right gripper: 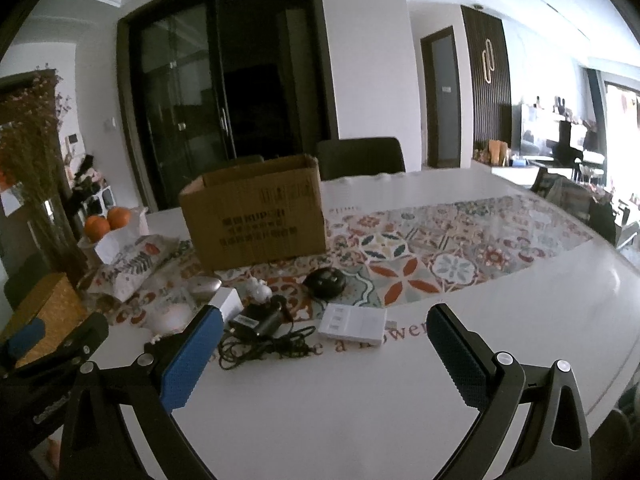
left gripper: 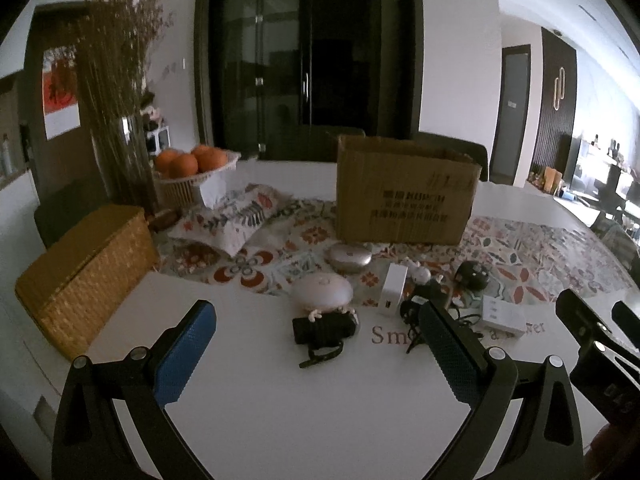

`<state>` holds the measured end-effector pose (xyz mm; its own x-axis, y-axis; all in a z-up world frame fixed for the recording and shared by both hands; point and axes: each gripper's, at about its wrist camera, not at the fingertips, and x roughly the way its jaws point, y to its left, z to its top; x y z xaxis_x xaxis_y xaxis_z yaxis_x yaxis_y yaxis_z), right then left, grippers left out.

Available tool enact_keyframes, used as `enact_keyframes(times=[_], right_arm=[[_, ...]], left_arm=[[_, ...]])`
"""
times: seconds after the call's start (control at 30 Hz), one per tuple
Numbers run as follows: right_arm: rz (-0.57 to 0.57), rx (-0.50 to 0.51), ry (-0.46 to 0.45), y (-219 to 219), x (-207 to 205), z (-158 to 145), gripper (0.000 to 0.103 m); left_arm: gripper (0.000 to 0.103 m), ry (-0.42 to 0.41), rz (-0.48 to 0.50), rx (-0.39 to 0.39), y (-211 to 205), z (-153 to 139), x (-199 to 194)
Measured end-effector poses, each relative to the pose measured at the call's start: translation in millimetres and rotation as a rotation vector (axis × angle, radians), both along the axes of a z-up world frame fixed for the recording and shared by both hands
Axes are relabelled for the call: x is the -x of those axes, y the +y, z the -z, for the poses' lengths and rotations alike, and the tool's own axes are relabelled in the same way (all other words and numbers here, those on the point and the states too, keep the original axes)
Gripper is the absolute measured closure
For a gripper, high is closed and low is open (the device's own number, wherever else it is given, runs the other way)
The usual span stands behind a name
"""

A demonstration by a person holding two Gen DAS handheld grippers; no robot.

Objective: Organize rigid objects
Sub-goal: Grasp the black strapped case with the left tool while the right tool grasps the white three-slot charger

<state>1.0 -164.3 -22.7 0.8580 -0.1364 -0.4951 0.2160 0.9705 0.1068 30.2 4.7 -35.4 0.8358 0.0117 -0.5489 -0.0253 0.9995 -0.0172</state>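
My left gripper (left gripper: 318,334) and right gripper (right gripper: 325,340) both gape wide, holding nothing. The cardboard box (left gripper: 404,192) stands beyond them, small gadgets scattered between on the table (left gripper: 280,400).

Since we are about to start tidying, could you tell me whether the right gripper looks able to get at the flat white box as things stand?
Probably yes: the right gripper is open, and the flat white box lies on bare table just ahead, uncovered.

Both wrist views low over table (left gripper: 280,400), facing shared cardboard box (left gripper: 406,192).
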Motion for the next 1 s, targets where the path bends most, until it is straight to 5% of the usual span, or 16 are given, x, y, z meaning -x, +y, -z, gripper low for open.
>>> enact_keyframes(times=[1.0], right_arm=[[0.09, -0.084, 0.213, -23, -92, 68, 0.0]], left_arm=[[0.0, 0.251, -0.086, 0.016, -9, 77, -88]])
